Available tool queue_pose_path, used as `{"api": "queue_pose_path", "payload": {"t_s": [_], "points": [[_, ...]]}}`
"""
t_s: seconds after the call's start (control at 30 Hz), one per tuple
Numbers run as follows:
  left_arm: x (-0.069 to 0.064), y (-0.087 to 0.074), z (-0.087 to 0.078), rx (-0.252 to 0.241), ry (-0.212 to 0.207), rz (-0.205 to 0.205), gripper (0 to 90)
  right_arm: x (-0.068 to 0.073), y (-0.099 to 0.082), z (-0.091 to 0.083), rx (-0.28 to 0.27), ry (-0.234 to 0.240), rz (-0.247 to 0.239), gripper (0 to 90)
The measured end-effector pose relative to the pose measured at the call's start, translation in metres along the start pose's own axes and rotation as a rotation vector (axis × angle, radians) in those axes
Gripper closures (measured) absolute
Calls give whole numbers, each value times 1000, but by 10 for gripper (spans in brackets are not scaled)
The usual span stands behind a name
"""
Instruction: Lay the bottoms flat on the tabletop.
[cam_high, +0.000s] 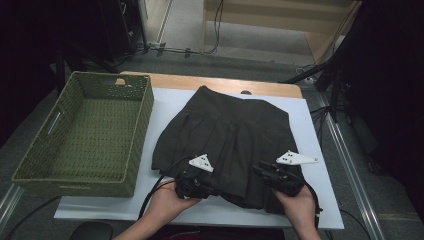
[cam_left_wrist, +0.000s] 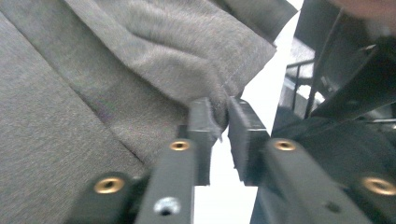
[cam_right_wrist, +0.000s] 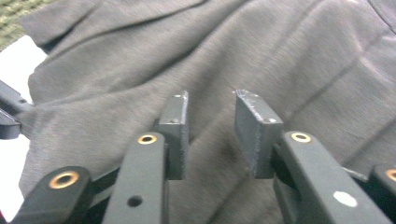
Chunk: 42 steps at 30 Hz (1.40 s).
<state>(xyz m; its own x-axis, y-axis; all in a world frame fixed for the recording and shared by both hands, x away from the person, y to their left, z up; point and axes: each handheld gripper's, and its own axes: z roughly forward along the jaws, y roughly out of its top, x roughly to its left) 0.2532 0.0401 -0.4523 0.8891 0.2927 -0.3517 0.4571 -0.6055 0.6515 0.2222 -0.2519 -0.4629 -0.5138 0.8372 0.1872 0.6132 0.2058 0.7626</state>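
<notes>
Already the left tongs (cam_left_wrist: 218, 116) pinch the skirt's (cam_high: 225, 140) near hem corner; the right tongs (cam_right_wrist: 211, 123) hover slightly parted over cloth beside them, basket (cam_high: 80, 145) lying left of the skirt.

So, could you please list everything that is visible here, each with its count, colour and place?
skirt: one, dark grey, pleated, spread flat on the middle of the sheet
basket: one, green, woven, at the left of the table
sheet: one, white, covering the table
table: one, light wood, far edge visible
left claw: one, black, pinching the skirt's near hem
right claw: one, black, jaws apart over the skirt's cloth
hands: two, at the near edge, each holding a claw
</notes>
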Motion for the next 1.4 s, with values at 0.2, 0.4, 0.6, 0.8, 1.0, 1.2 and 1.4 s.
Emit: {"api": "queue_pose_path", "payload": {"t_s": [0.2, 0.4, 0.6, 0.8, 1.0, 1.2, 1.4], "points": [[8, 2, -9, -37, 27, -19, 686, 14, 7, 6, 8, 67, -22, 786], [20, 11, 1, -43, 68, -41, 577, 23, 7, 10, 25, 81, -44, 818], [30, 27, 11, -51, 103, -38, 532, 31, 0, 17, 74, 107, -55, 843], [40, 40, 23, -45, 124, -49, 504, 35, -16, 29, 141, 100, -80, 858], [45, 43, 40, -28, 119, -69, 507, 40, -24, 39, 171, 114, -89, 855], [50, 42, 56, 15, 106, -109, 568, 41, -23, 35, 166, 131, -95, 842], [52, 41, 66, 30, 70, -129, 740, 26, -17, 6, 73, 95, -46, 854]]}}
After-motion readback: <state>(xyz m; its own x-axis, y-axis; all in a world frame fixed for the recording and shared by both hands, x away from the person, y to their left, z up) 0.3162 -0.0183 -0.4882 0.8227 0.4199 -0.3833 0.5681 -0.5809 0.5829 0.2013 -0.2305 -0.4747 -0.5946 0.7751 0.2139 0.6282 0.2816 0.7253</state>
